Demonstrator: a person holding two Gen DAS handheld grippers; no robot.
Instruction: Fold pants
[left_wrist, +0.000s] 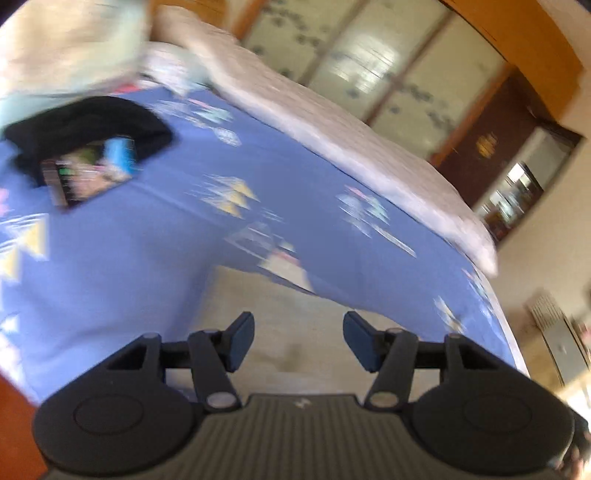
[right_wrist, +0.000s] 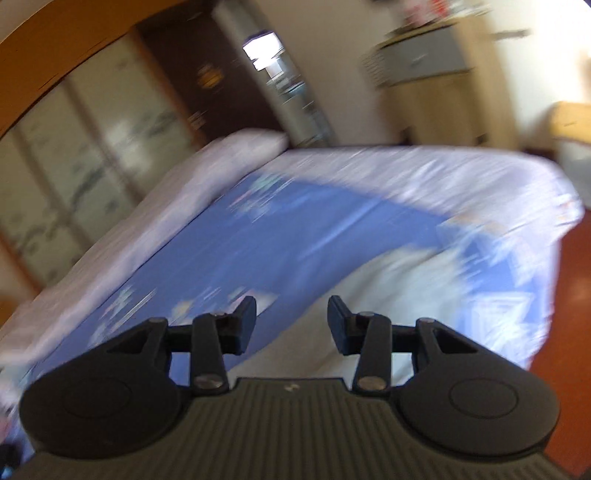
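A: Entry. My left gripper (left_wrist: 298, 341) stands parted, nothing between the pads. Directly under and ahead of it lies pale grey-beige cloth, which I take to be the pants (left_wrist: 280, 332), spread on the blue patterned bedsheet (left_wrist: 155, 229). Motion blur is heavy; edges are soft.

B: And your right?

A: My right gripper (right_wrist: 291, 319) is likewise parted and empty. The pants (right_wrist: 369, 314) show there as a pale sheet running from below the jaws away to the right, toward the bed's far corner.

B: So which way does the cloth lie from each hand?

A: Below and forward of both. Its long axis I judge to run roughly across the near side of the bed, though the blur keeps me from tracing either end. Neither hand looks clearly nearer; both hover just above it, not touching.

B: What does one view give that the other lacks?

A: The left view alone shows a black garment (left_wrist: 92, 125) with a small printed item on it, well apart from the pants. The right view alone shows the sheet's pale border and the bed corner.
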